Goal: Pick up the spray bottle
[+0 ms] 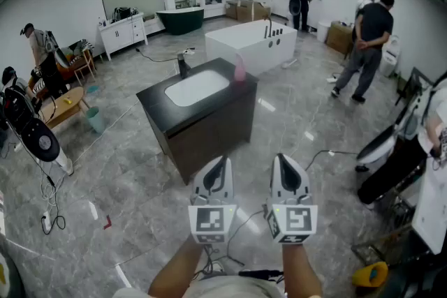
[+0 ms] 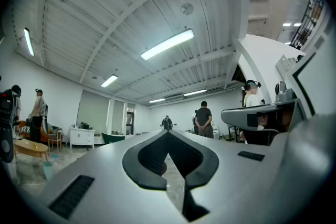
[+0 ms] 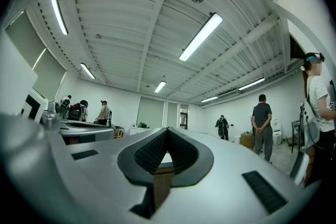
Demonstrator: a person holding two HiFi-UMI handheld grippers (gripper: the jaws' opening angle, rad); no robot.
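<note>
Start of approach. The left gripper (image 1: 222, 160) and right gripper (image 1: 281, 157) are held side by side, jaws closed and empty, well short of the vanity (image 1: 157, 107). The pink bottle (image 1: 239, 70), presumably the target, is left standing at its far corner beside the sink (image 1: 195, 88).

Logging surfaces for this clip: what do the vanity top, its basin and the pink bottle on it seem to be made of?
Vanity top: dark and matte, possibly stone or laminate; no grain shows.
Basin: smooth glossy white, likely ceramic.
Pink bottle: pale, slightly see-through pink, probably plastic, though it is too small to be sure.
</note>
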